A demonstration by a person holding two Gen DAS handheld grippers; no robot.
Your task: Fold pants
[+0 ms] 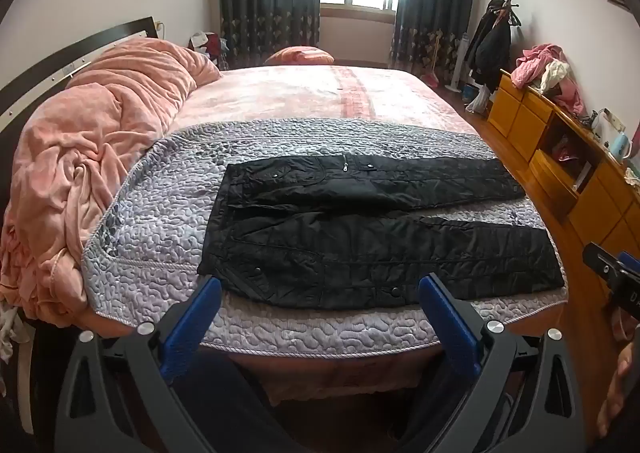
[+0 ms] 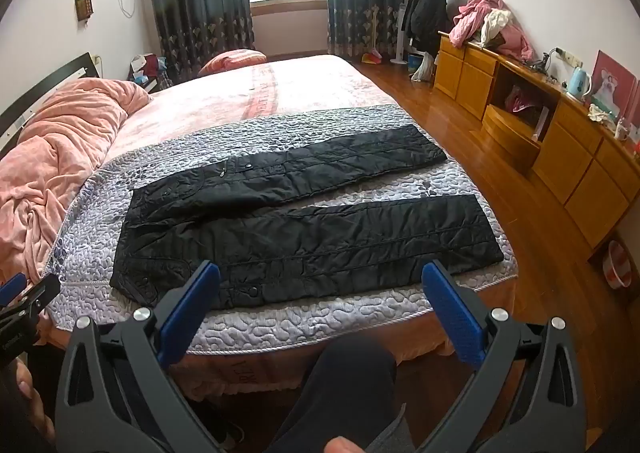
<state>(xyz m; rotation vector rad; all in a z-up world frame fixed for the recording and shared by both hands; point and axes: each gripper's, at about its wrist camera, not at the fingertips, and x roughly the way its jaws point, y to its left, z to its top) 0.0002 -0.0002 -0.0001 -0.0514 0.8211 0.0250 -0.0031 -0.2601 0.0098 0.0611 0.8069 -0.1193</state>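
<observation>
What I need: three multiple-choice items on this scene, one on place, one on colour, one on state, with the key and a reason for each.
1. Where do the black quilted pants lie?
A. on the grey quilted bedspread
B. on the wooden floor
C. on the yellow wooden dresser

2. What colour is the crumpled plush blanket by the headboard?
A. green
B. pink
C. white

3. How do the pants lie?
A. rolled up
B. folded in half
C. flat, legs apart

Key: 1 A, the bedspread shows all around them. 2 B, it is salmon pink. 3 C, both legs run side by side with bedspread between them; left gripper and right gripper hang open, jaws empty.
</observation>
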